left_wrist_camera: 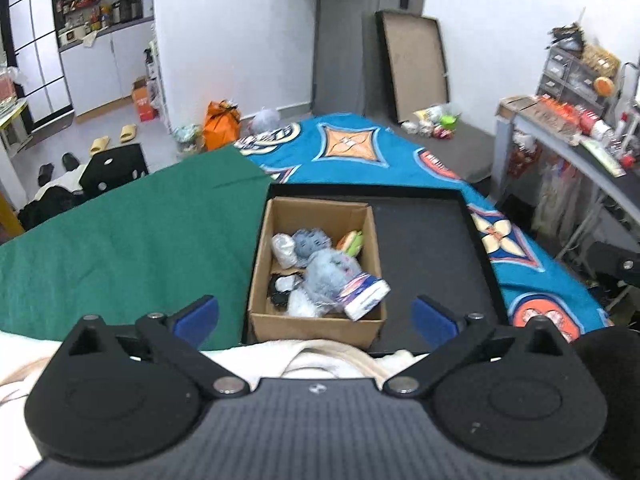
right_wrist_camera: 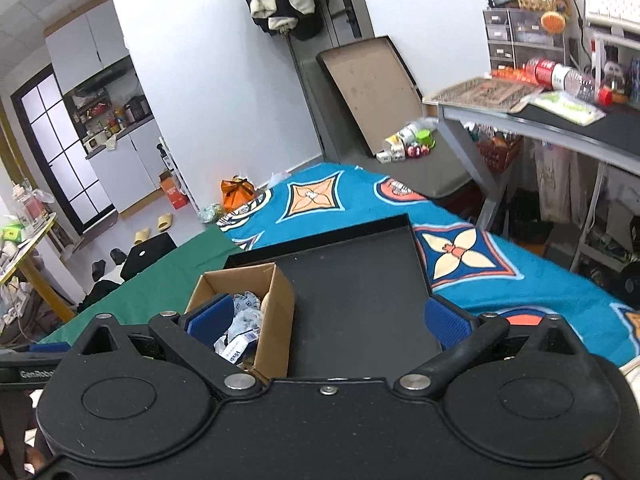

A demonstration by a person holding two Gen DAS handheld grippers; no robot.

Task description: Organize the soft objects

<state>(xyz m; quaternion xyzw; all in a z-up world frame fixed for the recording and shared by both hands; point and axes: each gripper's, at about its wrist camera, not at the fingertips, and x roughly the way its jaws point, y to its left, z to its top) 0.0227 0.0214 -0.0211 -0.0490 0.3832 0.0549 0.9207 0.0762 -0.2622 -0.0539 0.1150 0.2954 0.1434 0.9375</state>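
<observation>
Between the blue pads of the left gripper (left_wrist_camera: 316, 316), which stand wide apart and hold nothing, lies the near wall of the box (left_wrist_camera: 316, 326), and the right gripper (right_wrist_camera: 332, 322) is wide open and empty too. Just beyond the left pads, inside the box, lie a tissue pack (left_wrist_camera: 366, 292), a grey plush (left_wrist_camera: 330, 274) and smaller toys, all light and soft, so I judge they will squash and are best taken at the thick middle. Farther right of the box is the bare tray (left_wrist_camera: 432, 248).
</observation>
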